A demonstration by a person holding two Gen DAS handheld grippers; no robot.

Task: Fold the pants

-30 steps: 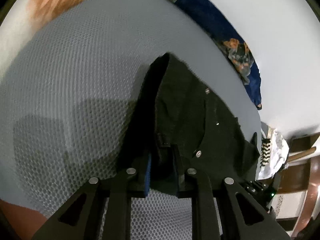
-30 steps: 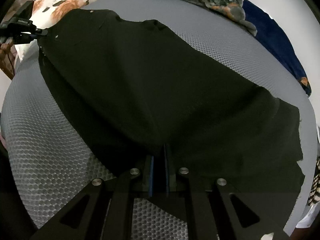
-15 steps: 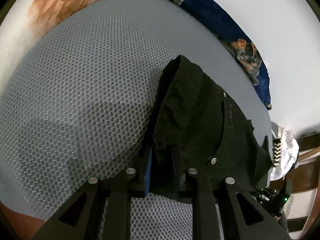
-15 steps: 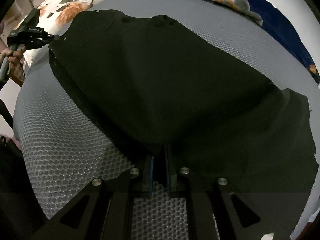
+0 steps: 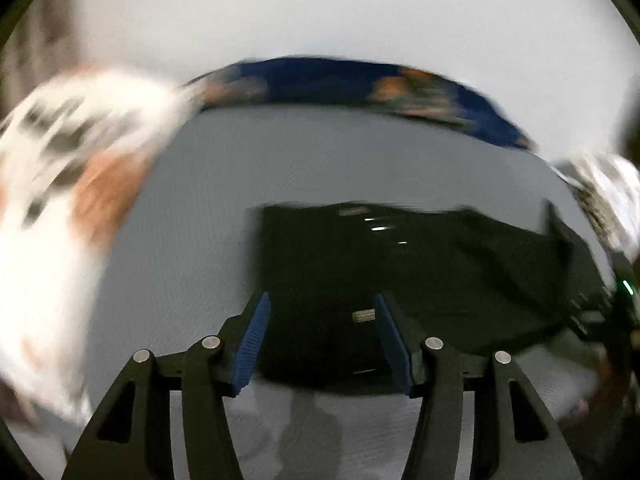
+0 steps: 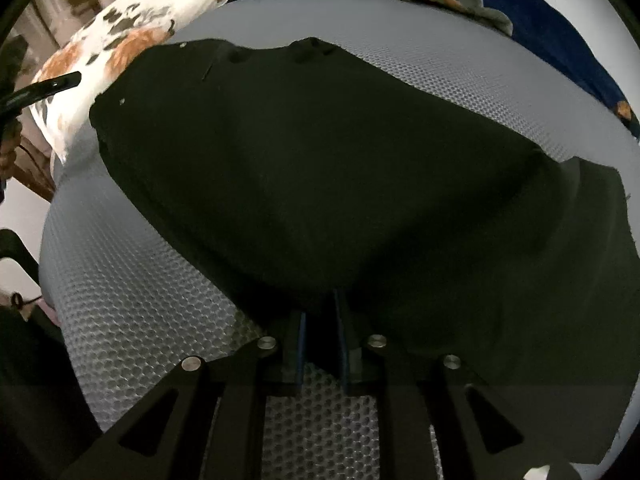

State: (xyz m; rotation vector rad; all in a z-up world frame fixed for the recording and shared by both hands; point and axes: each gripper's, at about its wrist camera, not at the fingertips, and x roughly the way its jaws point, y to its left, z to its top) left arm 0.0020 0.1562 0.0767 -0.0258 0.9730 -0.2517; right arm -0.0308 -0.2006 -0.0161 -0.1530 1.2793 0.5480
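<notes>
Black pants [image 6: 320,168] lie spread over a grey honeycomb mattress [image 6: 140,300], their near edge drawn up to my right gripper [image 6: 320,312]. Its blue pads still have the dark cloth between them while the jaws ease open. The left wrist view is motion-blurred. There my left gripper [image 5: 320,312] hovers above the pants [image 5: 420,264], jaws opening wide, with nothing held between the blue pads. The waist end, with its small metal studs, lies flat below it. In the right wrist view a black finger [image 6: 52,84] of the left gripper pokes in at the left edge.
A white pillow with orange and black flowers [image 6: 120,28] sits at the mattress's far left corner. A dark blue floral blanket [image 6: 520,8] runs along the far edge against a white wall. Bare mattress [image 5: 180,240] shows left of the pants.
My left gripper has let go of the waist corner, opened, lifted away and rolled. The waist now lies flat. The right gripper stays put, its pads a little wider apart.
</notes>
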